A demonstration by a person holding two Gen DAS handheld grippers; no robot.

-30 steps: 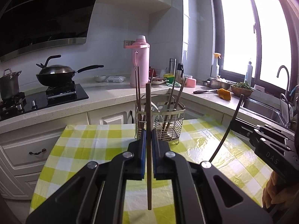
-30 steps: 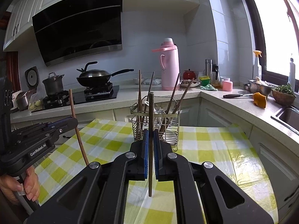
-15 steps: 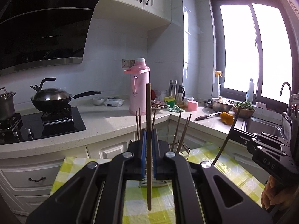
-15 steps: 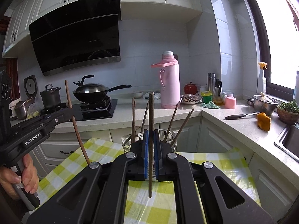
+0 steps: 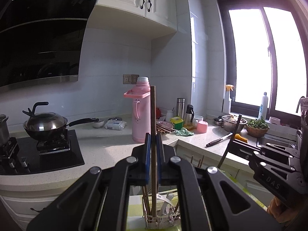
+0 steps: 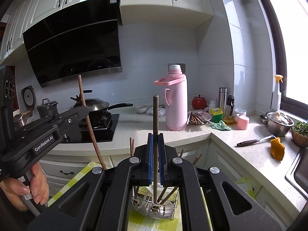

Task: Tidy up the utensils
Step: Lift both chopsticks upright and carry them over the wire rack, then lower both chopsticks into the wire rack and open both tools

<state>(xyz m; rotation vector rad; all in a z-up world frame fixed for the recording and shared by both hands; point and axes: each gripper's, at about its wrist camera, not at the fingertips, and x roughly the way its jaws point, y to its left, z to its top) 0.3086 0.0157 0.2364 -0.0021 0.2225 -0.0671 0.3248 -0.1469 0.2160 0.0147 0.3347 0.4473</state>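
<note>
Left gripper [image 5: 152, 148]: fingers clamped narrow on 1 brown chopstick [image 5: 153, 115], held upright, tip showing low between the arms, over the wire utensil basket [image 5: 163, 221]. Right gripper [image 6: 156, 150]: fingers likewise pinched tight on 1 darker chopstick [image 6: 155, 119], upright, lower end reading over the same basket [image 6: 154, 209] in its own view. Whether either tip is inside the rim or only above it, cannot tell.

Basket stands on the yellow-check cloth [image 6: 77, 181] of the bench and already holds several chopsticks leaning at angles, plus pale spoon-like pieces.

Step in hand, as judged: dropping both sticks into the basket.

To do it well:
- Keep each stick plumb; a tilt risks catching the rim wire or the leaning sticks.
- Aim for a gap among the sticks already there, not onto the spoons.
- Lower 1 hand at a time, or keep the 2 grippers apart; they are close side by side.
- Part the fingers only once the tip is well inside, so the stick slides rather than bounces out.

Pink thermos [image 6: 176, 100] and stove pans sit well clear behind.
</note>
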